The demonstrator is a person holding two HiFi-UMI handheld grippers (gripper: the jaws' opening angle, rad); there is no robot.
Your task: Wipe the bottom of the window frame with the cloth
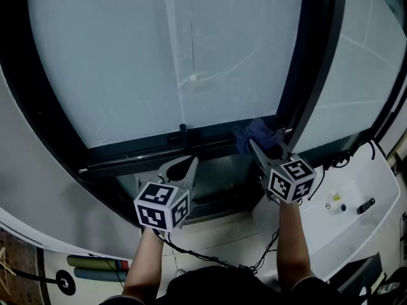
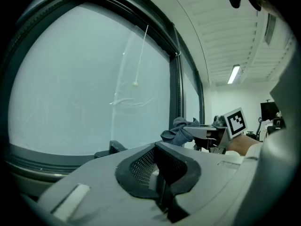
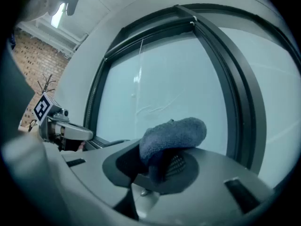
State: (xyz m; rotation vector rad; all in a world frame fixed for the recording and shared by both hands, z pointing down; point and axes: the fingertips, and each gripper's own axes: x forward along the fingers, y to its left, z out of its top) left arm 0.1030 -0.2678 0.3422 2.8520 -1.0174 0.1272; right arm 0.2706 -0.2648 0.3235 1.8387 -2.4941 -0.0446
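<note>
Currently the blue-grey cloth (image 3: 175,132) is being held in the right gripper (image 3: 162,167). Its jaws are clamping on a fold of the fabric, and the rest is bunching up above the pads. In the head view, the cloth is lying against the bottom rail (image 1: 152,150) of the window frame, at the end where the rail is meeting the dark vertical mullion (image 1: 313,75). Whether the fabric is pressing down on the rail cannot be told.

The left gripper (image 1: 188,165) is hanging just short of the same rail, well to the left of the cloth. Its jaws are resting together with nothing between them.

A small dark latch (image 1: 183,131) is standing up from the rail, directly ahead of the left gripper and apart from the cloth. Above the rail, the frosted glass pane (image 1: 127,62) is showing faint scratches and streaks.

Beyond the rail's right end, a white ledge (image 1: 375,170) is carrying a few small items too small to identify. Below the rail, on the person's side, a black cable (image 1: 210,257) is trailing across the light floor.
</note>
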